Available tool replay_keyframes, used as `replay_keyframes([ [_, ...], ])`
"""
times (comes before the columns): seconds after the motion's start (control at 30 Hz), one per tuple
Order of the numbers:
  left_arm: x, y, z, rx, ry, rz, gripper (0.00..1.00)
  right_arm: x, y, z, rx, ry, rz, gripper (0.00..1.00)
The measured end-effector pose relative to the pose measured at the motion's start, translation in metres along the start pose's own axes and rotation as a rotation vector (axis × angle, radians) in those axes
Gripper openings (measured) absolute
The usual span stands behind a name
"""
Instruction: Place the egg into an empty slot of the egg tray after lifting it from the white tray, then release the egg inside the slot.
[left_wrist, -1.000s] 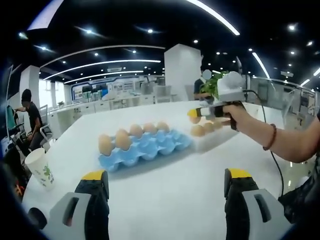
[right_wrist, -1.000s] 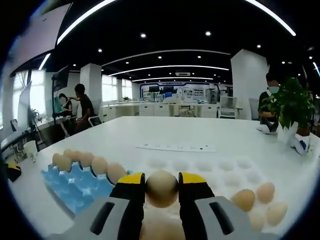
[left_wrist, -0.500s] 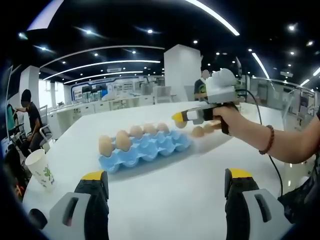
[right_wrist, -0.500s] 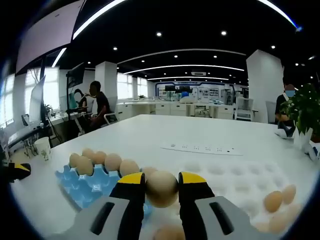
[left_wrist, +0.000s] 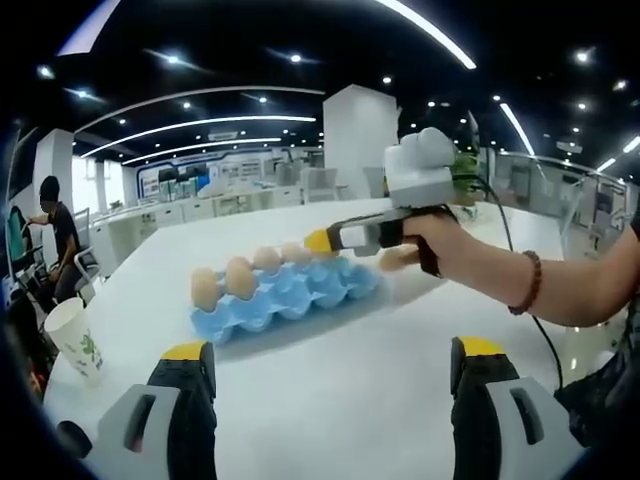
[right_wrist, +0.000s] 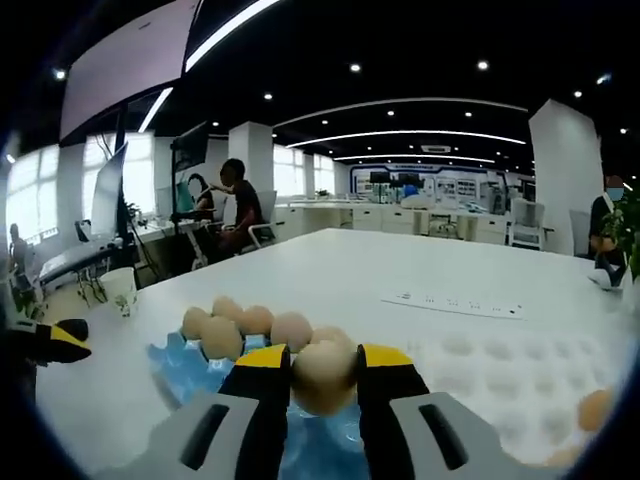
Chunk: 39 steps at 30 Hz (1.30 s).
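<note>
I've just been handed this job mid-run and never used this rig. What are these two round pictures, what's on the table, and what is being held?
There is no robot arm. A person holds a two-jaw tool in each hand, and a fisheye camera rides on each, looking forward along its jaws.

In the left gripper view, the left tool hangs open and empty above the white table. Ahead lies the blue egg tray with eggs along its far row. The person's hand carries the right tool in over that tray. A paper cup stands at the table's left edge.

In the right gripper view, the right tool's jaws are shut on a brown egg, above the blue tray. The white tray, where more eggs lie, sits to the right. The egg is not yet released.
</note>
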<state>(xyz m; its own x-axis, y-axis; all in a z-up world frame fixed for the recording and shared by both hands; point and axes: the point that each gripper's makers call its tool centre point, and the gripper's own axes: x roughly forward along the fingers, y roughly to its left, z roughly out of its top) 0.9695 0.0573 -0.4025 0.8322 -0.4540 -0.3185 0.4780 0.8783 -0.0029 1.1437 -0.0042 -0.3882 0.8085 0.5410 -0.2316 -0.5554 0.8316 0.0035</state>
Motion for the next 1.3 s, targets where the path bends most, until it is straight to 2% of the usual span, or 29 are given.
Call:
replay_keyframes([
  [0.3, 0.002, -0.005, -0.003, 0.005, 0.015, -0.018, 1.00, 0.014, 0.025, 0.002, -0.028, 0.000, 0.079, 0.27],
  [0.67, 0.002, -0.002, -0.002, 0.001, 0.012, -0.011, 1.00, 0.027, 0.034, 0.005, -0.046, 0.000, 0.107, 0.27],
  [0.97, 0.002, 0.002, -0.003, -0.002, 0.017, -0.004, 1.00, 0.035, 0.040, -0.002, -0.050, 0.012, 0.123, 0.27],
  [1.1, 0.003, -0.003, -0.001, -0.002, 0.016, -0.002, 1.00, 0.040, 0.040, -0.008, -0.041, 0.026, 0.125, 0.27],
  [1.3, 0.005, 0.003, -0.001, -0.007, 0.014, 0.002, 1.00, 0.043, 0.041, -0.013, -0.034, 0.035, 0.132, 0.27],
])
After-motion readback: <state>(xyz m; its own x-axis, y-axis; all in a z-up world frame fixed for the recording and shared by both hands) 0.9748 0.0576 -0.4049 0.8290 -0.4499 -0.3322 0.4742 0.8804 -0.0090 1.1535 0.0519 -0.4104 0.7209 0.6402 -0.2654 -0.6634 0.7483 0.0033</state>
